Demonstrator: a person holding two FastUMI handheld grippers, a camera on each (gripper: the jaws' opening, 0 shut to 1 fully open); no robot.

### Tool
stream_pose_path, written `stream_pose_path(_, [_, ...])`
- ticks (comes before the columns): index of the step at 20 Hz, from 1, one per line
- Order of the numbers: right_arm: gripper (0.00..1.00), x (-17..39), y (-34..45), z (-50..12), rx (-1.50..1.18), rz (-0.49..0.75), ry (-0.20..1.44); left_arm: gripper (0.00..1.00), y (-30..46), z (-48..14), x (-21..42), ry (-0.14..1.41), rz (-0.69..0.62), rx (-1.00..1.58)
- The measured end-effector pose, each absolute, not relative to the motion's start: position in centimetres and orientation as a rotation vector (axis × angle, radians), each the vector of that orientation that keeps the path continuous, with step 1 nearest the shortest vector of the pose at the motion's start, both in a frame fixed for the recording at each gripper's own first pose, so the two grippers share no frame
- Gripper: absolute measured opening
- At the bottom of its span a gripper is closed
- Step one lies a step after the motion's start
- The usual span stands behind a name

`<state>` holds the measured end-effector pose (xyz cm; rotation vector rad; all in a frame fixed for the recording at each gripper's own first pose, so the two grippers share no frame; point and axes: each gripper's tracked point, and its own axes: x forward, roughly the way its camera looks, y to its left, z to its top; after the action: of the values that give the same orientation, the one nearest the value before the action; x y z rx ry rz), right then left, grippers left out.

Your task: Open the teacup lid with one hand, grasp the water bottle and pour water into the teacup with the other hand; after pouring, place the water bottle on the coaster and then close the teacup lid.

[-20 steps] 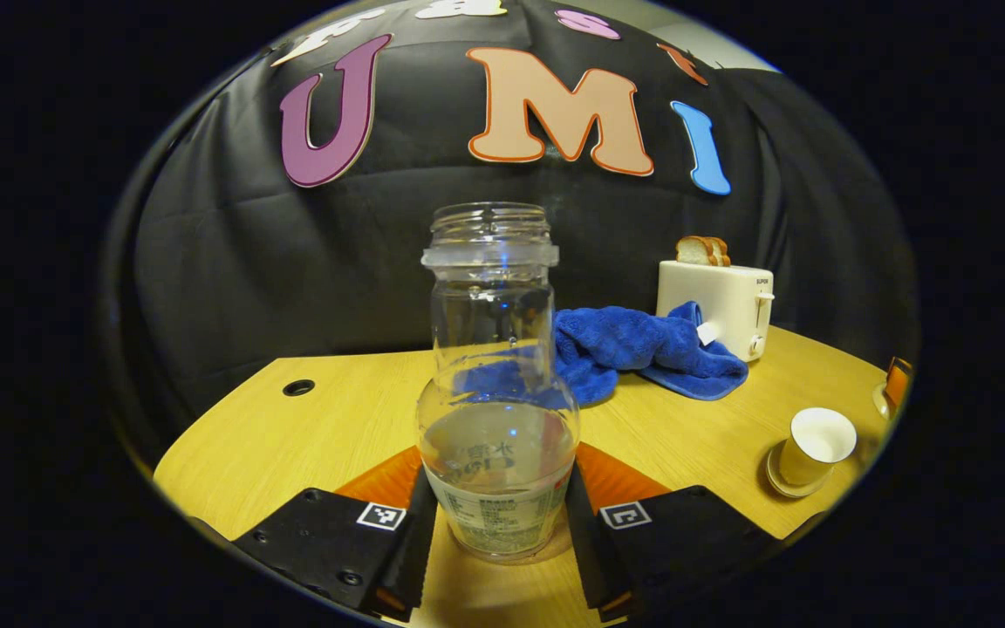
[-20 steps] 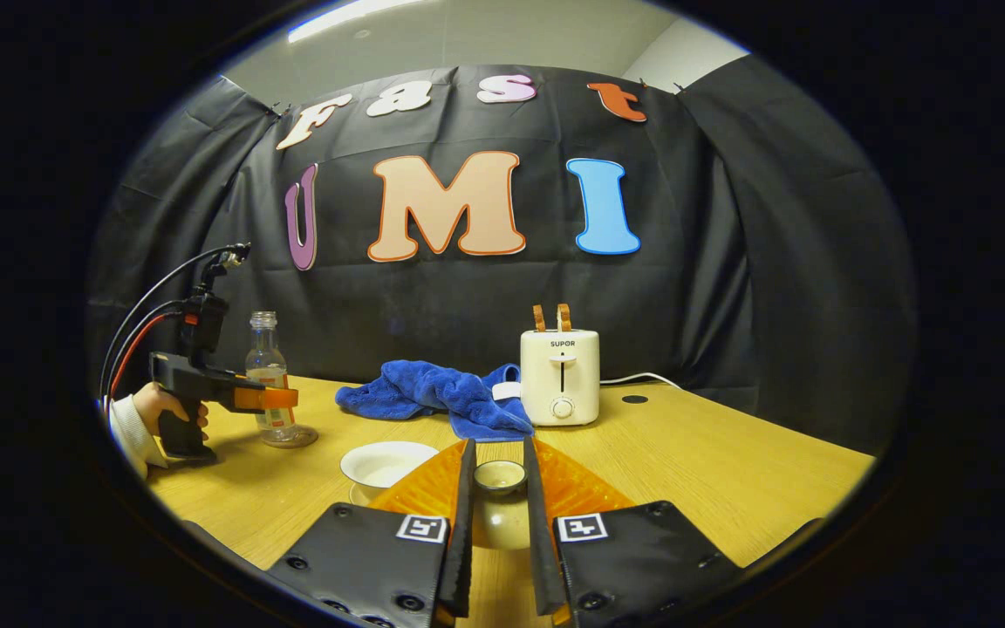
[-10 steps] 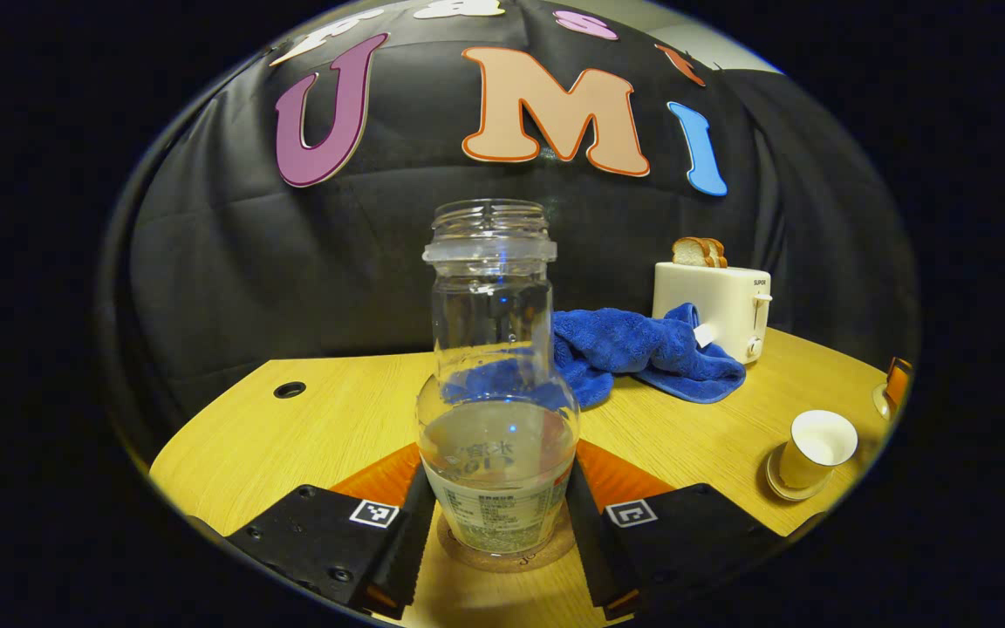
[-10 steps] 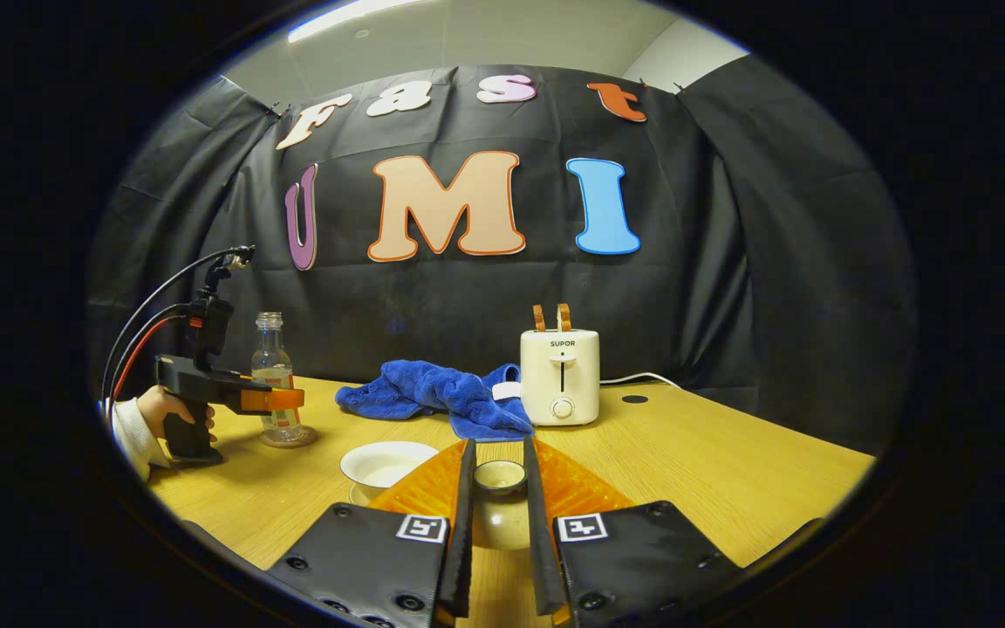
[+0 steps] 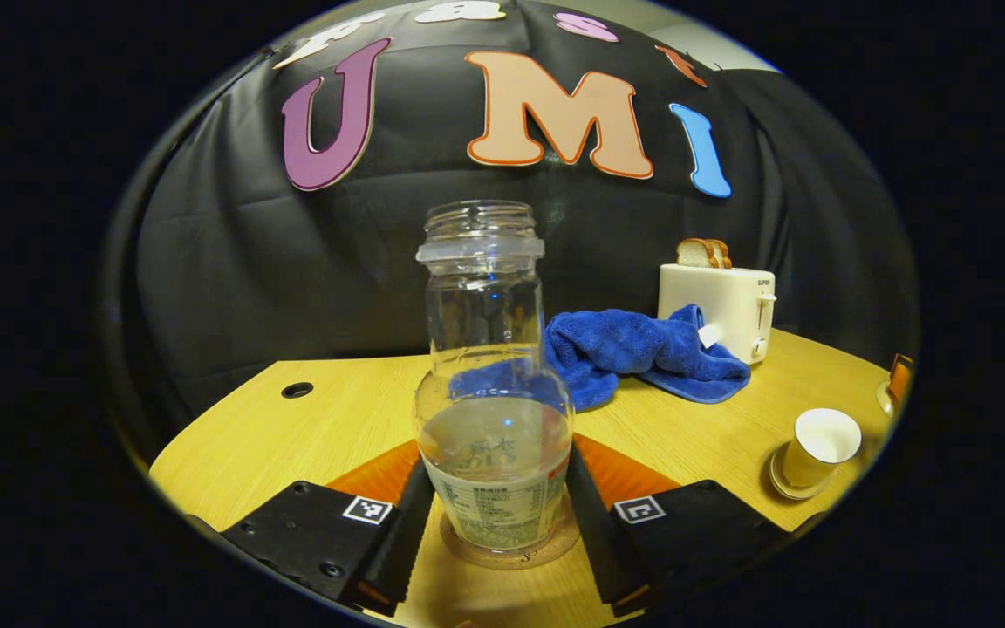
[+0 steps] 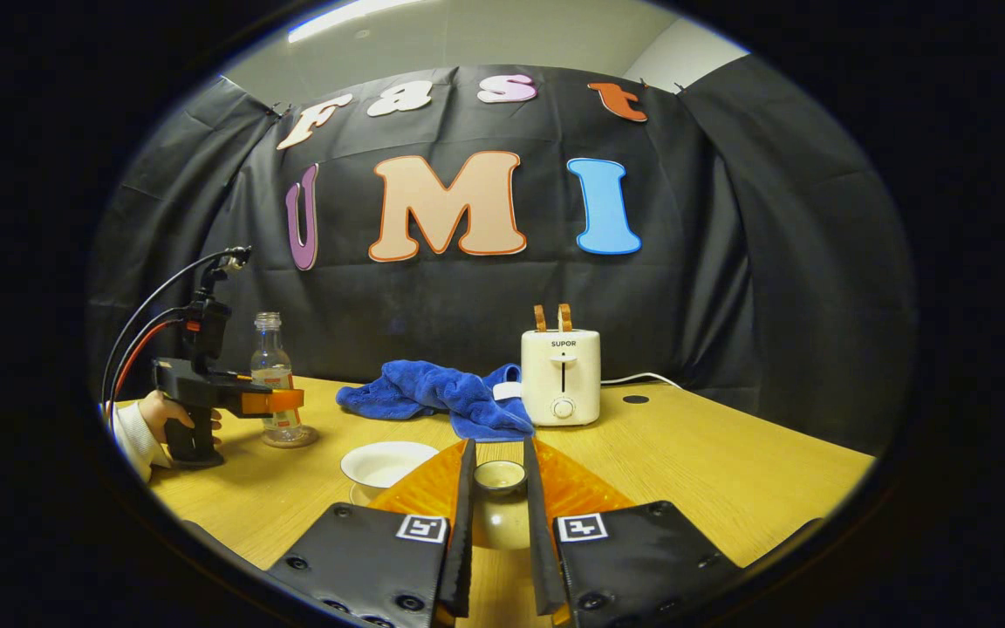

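The main risk sits with the left tool (image 5: pixel 495 523): the bottle (image 5: pixel 494 410) stands upright on the coaster (image 5: pixel 546 548), uncapped and part full, and if the fingers pull back unevenly or drag on its label it could tip and spill over the table (image 5: pixel 311 427). In the left gripper view the fingers flank the bottle's lower body at about 6 o'clock; the right one seems to touch it while the left may have a sliver of gap, so I cannot tell whether they press or have just let go. The second risk is the lid (image 6: pixel 500 475), clamped between the closed fingers of the right tool (image 6: pixel 497 515) at 6 o'clock of the right gripper view, off the table it seems. Lowered off-centre, it could knock the rim of the open cup (image 6: pixel 387 462), which stands on its saucer just to the tool's 10 o'clock, and slop the water. Farther back lie a blue towel (image 6: pixel 441 397) and a toaster (image 6: pixel 560 375) with bread, both well clear, and at 9 o'clock a hand (image 6: pixel 173 417) holds the left tool by the bottle.
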<state>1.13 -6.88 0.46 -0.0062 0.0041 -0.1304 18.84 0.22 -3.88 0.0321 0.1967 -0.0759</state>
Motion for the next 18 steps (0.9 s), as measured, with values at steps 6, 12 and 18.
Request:
stream_pose_path(6, [0.31, 1.2, -6.1, 0.5, -0.005, -0.090, 0.005, 0.96, 1.0, -0.8, 16.3, 0.018, -0.006, 0.110])
stream_pose_path(12, [0.31, 1.4, -4.7, 0.4, -0.003, -0.017, 0.007, 0.96, 0.6, -0.7, 13.1, 0.012, 0.009, 0.116])
stream_pose_path(18, [0.31, 4.0, -1.5, 0.0, 0.002, 0.090, 0.019, 0.96, 0.4, -0.3, 9.8, 0.001, 0.009, 0.056])
